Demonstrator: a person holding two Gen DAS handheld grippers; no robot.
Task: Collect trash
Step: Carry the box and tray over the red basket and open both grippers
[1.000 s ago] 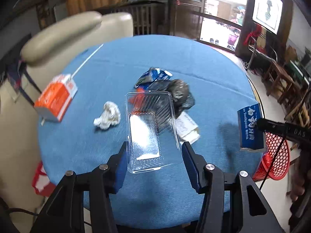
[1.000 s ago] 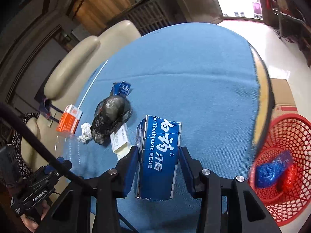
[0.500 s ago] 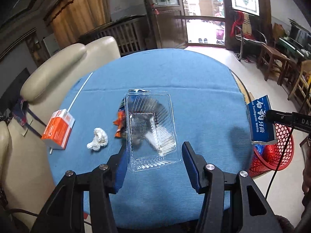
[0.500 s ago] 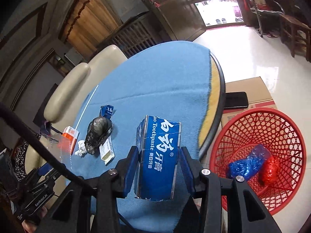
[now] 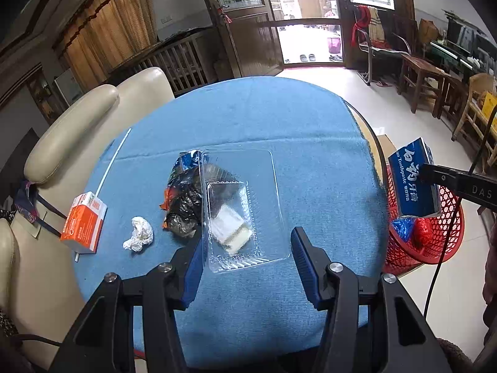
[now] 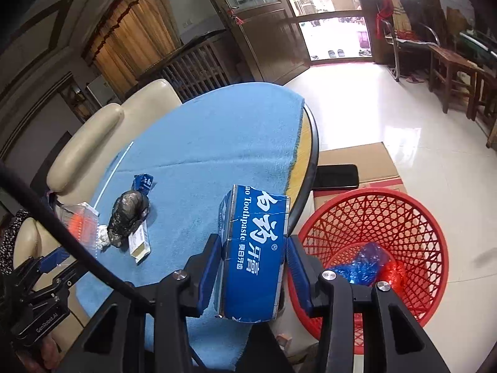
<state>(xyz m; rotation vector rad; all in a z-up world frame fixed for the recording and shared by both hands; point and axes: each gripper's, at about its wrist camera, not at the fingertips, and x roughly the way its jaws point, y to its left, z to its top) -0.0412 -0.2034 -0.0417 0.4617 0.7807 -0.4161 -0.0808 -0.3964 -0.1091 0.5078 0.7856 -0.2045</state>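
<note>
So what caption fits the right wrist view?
Right gripper carries a blue toothpaste box toward the red basket.

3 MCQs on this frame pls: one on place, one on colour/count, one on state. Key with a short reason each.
1. Where is the red basket?
A. on the table
B. on the floor beside the table
C. on the armchair

2. What colour is the toothpaste box?
A. blue
B. green
C. white

3. What is the left gripper doing?
A. shut on nothing
B. open wide, holding nothing
C. holding the clear plastic tray

Key: B, the basket stands on the tiles next to the table edge. A, blue with white lettering, in the right gripper. C, the tray sits between the gripper's fingers above the table.
</note>
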